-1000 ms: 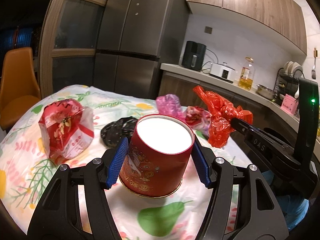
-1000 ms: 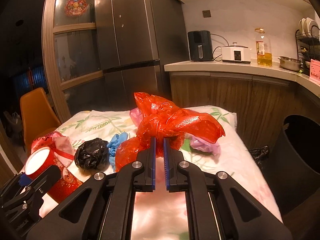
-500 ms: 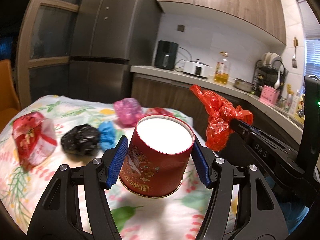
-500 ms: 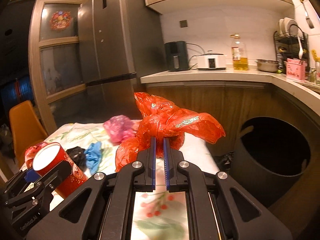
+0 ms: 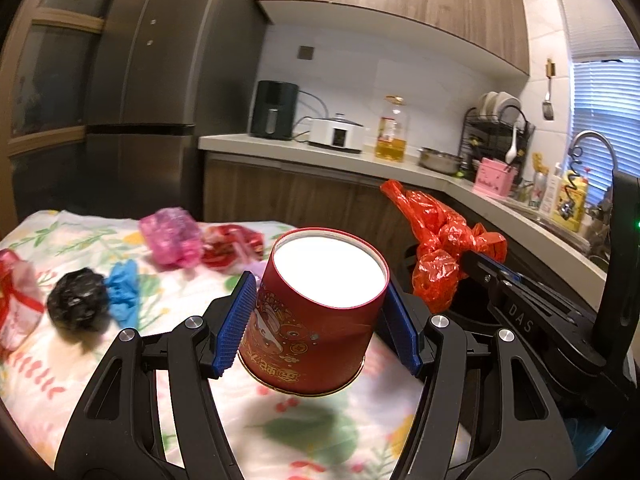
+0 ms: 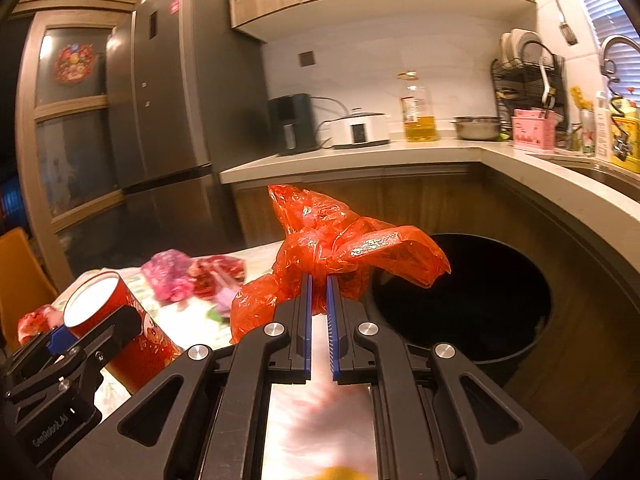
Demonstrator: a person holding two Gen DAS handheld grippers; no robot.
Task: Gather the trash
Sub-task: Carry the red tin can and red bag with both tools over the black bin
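A red paper cup [image 5: 316, 320] with a white inside hangs above the table, my left gripper [image 5: 320, 316] shut on it with a blue pad on each side. In the right wrist view the cup [image 6: 116, 328] and left gripper [image 6: 64, 340] sit at lower left. My right gripper [image 6: 319, 284] is shut on a crumpled red plastic bag [image 6: 340, 240], held in the air beside the table; it shows in the left wrist view too, the bag [image 5: 440, 256] pinched at the right gripper [image 5: 480, 264]. A dark round bin [image 6: 480, 292] stands open just beyond and to the right of the bag.
On the floral tablecloth [image 5: 100, 240] lie a black bag [image 5: 78, 306], a blue glove [image 5: 124, 292], a pink bag [image 5: 172, 236], a red wrapper [image 5: 228, 248] and a red-and-white packet [image 5: 16, 300]. A counter [image 6: 360, 156] with appliances and a fridge [image 6: 168, 100] stand behind.
Both grippers have swung right with their loads. The table trash has slid left in the views, and the dark bin has come into fuller view ahead of the red bag.
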